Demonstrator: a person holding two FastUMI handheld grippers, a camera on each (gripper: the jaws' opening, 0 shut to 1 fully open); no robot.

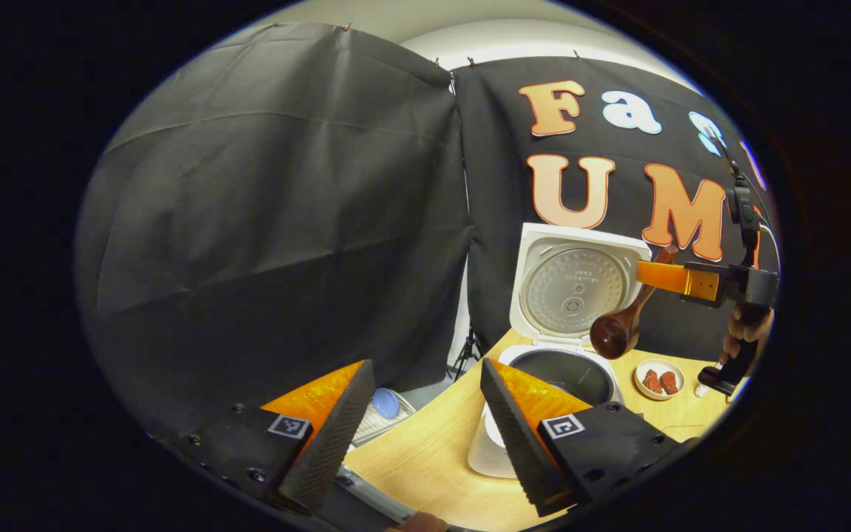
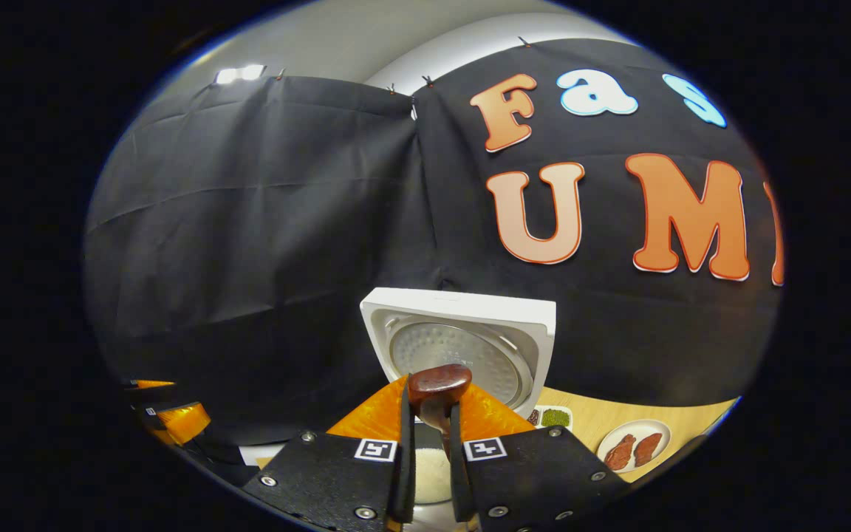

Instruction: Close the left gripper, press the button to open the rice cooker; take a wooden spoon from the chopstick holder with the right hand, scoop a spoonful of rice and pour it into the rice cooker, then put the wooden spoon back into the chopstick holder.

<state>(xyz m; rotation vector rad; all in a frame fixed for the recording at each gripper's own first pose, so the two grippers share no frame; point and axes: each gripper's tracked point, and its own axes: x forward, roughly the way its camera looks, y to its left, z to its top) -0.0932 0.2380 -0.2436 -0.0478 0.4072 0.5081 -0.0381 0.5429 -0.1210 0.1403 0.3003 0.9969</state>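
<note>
Your right gripper [image 2: 427, 443] clamps the wooden spoon [image 1: 621, 321] above the open rice cooker [image 1: 555, 369] | left gripper [image 1: 425, 414] spread wide, level, beside the cooker | lid print too small to read

The left gripper [image 1: 425, 421] has 2 wedge-shaped fingers [image 1: 328, 436] with finely ribbed inner faces, each mounted on a black block studded with round screws and carrying 1 small square black-and-white marker. The right gripper [image 2: 429, 458] has the same blocks, screws and 2 markers. From the left gripper view, its black handle trails a thin cable.
</note>
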